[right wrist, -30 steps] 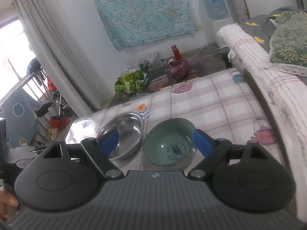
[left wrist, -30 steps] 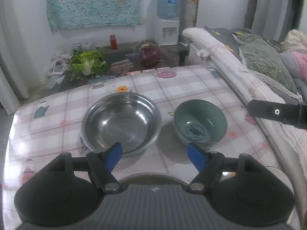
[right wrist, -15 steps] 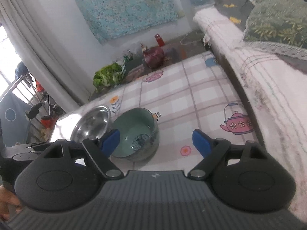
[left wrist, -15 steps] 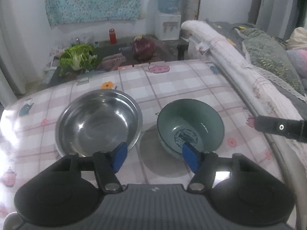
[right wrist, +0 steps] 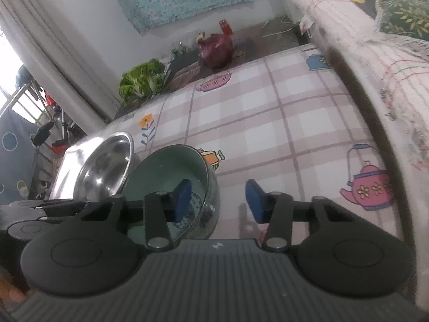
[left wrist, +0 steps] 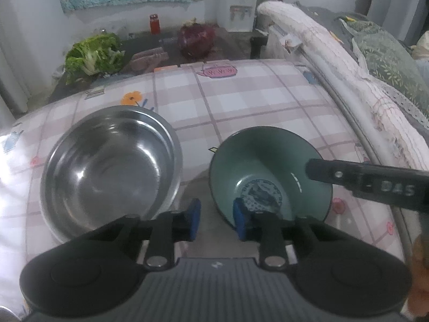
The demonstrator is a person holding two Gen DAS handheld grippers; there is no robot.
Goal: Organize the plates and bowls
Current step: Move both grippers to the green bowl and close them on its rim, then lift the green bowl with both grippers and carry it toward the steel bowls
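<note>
Green bowl (left wrist: 270, 166) rim, fingers (right wrist: 183, 200) closing astride, seemingly untouched

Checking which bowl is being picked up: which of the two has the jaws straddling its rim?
The green ceramic bowl: both grippers' jaws are closing across its rim, one finger inside. The steel bowl beside it is untouched.

Both views sit close above the checked worktop (left wrist: 241, 102), looking steeply down and forward over their own tool toward the far wall. The left wrist view faces straight on; the right wrist view tilts. Both share the steel bowl (left wrist: 110, 166) and green bowl (right wrist: 171, 177).
</note>
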